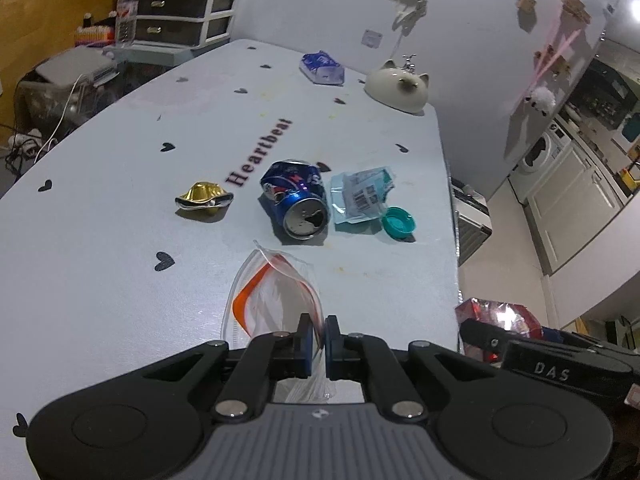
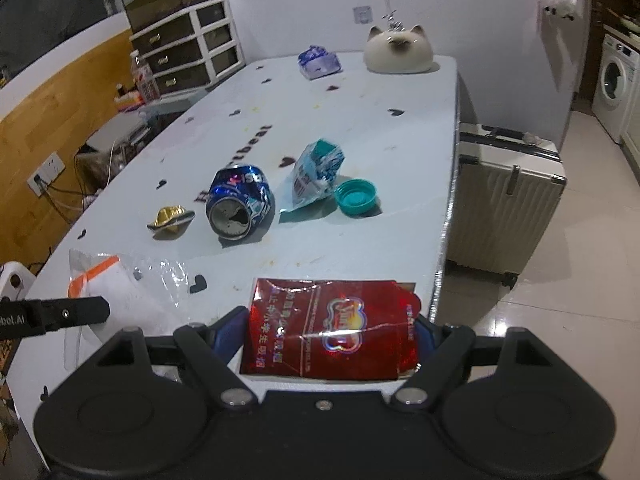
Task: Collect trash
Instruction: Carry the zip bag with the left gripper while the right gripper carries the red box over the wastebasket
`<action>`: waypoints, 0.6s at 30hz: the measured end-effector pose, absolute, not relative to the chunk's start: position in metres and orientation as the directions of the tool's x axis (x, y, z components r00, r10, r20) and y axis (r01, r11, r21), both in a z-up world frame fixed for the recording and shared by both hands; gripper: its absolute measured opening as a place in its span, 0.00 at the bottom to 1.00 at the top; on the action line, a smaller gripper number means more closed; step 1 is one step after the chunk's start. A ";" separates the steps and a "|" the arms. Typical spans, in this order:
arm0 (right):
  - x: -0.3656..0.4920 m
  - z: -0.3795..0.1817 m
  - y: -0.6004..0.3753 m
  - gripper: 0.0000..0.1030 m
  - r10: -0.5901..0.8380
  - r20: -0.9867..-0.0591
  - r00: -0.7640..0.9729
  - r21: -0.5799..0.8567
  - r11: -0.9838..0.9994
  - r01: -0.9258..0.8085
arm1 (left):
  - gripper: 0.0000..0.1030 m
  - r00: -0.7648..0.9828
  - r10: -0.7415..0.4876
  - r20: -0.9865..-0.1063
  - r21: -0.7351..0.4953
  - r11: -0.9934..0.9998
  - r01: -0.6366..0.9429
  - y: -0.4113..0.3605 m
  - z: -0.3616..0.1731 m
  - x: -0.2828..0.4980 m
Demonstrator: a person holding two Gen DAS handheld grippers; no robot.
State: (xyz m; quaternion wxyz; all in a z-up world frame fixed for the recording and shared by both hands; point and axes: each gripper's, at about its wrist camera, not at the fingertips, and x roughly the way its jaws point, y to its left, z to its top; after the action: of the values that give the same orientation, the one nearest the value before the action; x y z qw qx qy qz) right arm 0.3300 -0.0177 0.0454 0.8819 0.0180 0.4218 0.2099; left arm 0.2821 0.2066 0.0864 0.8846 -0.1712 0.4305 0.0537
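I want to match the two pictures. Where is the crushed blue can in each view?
Left wrist view: crushed blue can at centre, between gold wrapper and teal cap.
Right wrist view: crushed blue can left of centre.
Shared landmark: cat-shaped ornament at the table's far end.

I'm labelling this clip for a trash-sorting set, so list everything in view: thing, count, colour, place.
Soda can: 1, blue, crushed, table centre.
Foil wrapper: 1, gold, left of can.
Plastic packet: 1, teal, right of can.
Cap: 1, teal, beside packet.
Tissue pack: 1, purple, far end.
Cat figure: 1, cream, far corner.
Table: 1, pale blue.
Suitcase: 1, beige, beside table.
Zip bag: 1, clear with orange strip, in left gripper, jaws shut.
Snack wrapper: 1, red, between right gripper jaws.
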 end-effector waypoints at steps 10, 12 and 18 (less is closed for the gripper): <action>0.311 0.061 -0.061 0.79 0.360 -0.706 0.610 0.228 0.931 -0.285 | 0.05 0.651 -0.091 -0.753 -0.241 0.960 -0.145 0.165 0.104 0.284; 0.310 0.060 -0.073 0.79 0.352 -0.707 0.614 0.236 0.935 -0.264 | 0.05 0.651 -0.105 -0.751 -0.236 0.964 -0.118 0.150 0.107 0.288; 0.307 0.054 -0.117 0.79 0.308 -0.712 0.631 0.246 0.951 -0.187 | 0.05 0.626 -0.146 -0.766 -0.227 0.972 -0.051 0.104 0.101 0.301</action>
State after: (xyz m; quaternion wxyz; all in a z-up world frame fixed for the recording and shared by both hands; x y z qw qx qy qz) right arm 0.3074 -0.1174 0.0538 0.8999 0.0744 0.4071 0.1377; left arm 0.3008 0.1038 0.1007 0.8945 -0.1142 0.4314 -0.0268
